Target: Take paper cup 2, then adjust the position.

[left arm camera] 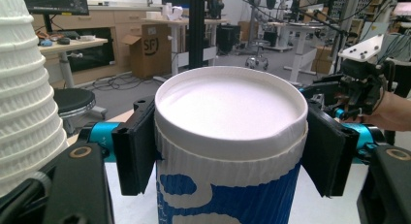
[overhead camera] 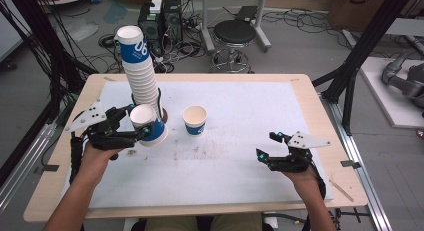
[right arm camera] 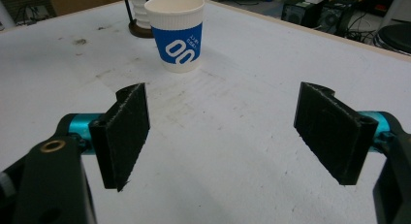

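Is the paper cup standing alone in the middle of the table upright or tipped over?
Upright. The lone cup stands on its base on the white table, its open mouth facing up.

One tall cup stack (overhead camera: 141,73), two loose paper cups (overhead camera: 150,125) (overhead camera: 194,120), two grippers (overhead camera: 131,127) (overhead camera: 267,146), one table (overhead camera: 210,176)

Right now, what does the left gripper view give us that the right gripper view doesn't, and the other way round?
Left gripper view: the left gripper clamped on a blue and white paper cup just under its rim, with the right gripper farther off.

Right gripper view: the right gripper's own pads standing wide apart over bare table, and a second cup upright ahead.

Shared: the tall cup stack, whose base is at the top edge of the right gripper view.
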The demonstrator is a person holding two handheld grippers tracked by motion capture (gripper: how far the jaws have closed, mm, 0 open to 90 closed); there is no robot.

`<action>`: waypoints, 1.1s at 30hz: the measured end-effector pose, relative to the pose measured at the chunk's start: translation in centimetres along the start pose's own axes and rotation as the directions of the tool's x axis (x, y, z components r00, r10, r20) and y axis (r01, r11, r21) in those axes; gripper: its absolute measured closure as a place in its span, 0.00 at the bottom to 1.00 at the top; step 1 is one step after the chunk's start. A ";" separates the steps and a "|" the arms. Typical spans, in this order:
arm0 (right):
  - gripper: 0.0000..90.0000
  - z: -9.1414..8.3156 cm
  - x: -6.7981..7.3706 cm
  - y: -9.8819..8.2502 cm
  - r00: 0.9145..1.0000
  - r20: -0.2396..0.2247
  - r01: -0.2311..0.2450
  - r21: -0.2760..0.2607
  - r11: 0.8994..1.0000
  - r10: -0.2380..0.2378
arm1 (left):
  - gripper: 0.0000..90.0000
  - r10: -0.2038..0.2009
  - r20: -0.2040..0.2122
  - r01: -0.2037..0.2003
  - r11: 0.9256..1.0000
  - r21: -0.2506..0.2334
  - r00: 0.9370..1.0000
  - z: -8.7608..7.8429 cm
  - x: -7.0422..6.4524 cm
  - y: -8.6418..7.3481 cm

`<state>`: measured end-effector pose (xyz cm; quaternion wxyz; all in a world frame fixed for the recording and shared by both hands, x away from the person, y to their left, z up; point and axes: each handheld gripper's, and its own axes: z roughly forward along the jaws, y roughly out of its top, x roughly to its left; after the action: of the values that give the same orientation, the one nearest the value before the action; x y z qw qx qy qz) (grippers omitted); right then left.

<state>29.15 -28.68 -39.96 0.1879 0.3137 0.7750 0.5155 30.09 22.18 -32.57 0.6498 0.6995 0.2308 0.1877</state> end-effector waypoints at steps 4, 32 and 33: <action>0.23 -0.1 -0.1 0.0 1.000 0.000 0.005 -0.004 1.000 -0.005 | 0.34 -0.006 -0.002 0.006 1.000 -0.001 1.000 0.1 -0.2 -0.2; 0.22 0.7 1.7 1.2 0.989 -0.145 0.023 -0.020 1.000 -0.026 | 0.34 -0.025 0.104 0.023 0.999 0.023 0.994 3.8 -2.6 -1.8; 0.22 0.9 2.0 1.4 0.986 -0.162 0.029 -0.021 0.999 -0.031 | 0.34 -0.025 0.109 0.023 0.999 0.024 0.994 4.1 -2.7 -1.9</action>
<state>28.62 -26.37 -38.97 0.1347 0.2573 0.7876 0.5434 29.99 17.39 -34.67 0.6556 0.7132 0.2055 0.1389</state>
